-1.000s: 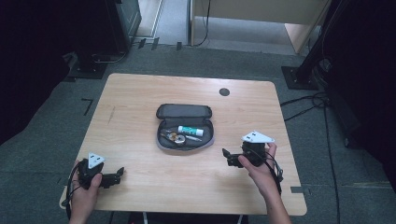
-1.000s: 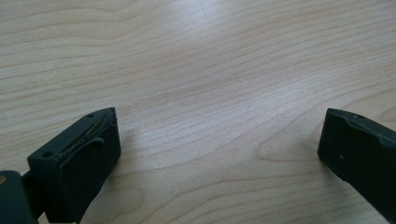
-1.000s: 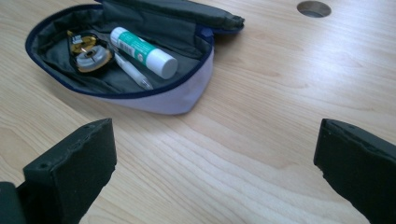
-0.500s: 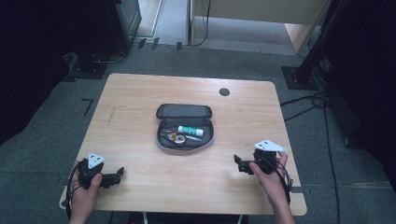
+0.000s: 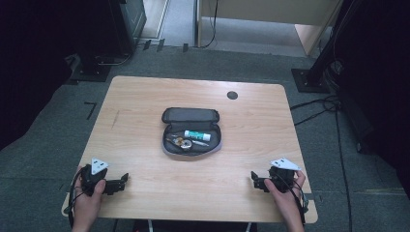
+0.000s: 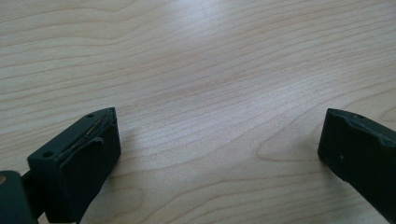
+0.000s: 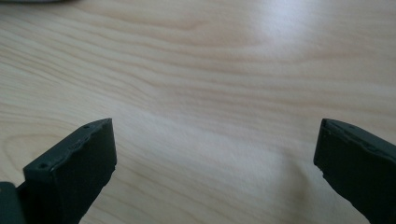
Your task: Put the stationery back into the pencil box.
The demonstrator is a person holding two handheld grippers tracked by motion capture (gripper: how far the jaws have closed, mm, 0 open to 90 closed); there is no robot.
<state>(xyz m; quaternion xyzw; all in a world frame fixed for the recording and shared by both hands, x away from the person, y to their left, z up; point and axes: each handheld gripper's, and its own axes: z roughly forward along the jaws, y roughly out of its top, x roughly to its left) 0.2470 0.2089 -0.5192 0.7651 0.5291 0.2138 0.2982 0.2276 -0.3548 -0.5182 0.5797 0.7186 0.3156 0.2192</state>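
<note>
With both grippers, left (image 5: pixel 122 182) and right (image 5: pixel 255 180), spread empty at the frame's bottom corners, we should approach the open case (image 5: pixel 191 132) at centre slowly.

Left tongs (image 6: pixel 219 154) with black jaws wide apart, nothing between them, low over bare pale wooden table (image 6: pixel 210 70).

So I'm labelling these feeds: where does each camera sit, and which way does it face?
High view: above the person's side, looking forward and down at the table, the open pouch, both hands and tools.
Left gripper view: on the left tool, facing bare tabletop between open jaws.
Right gripper view: on the right tool, likewise.
All share the tabletop.
</note>
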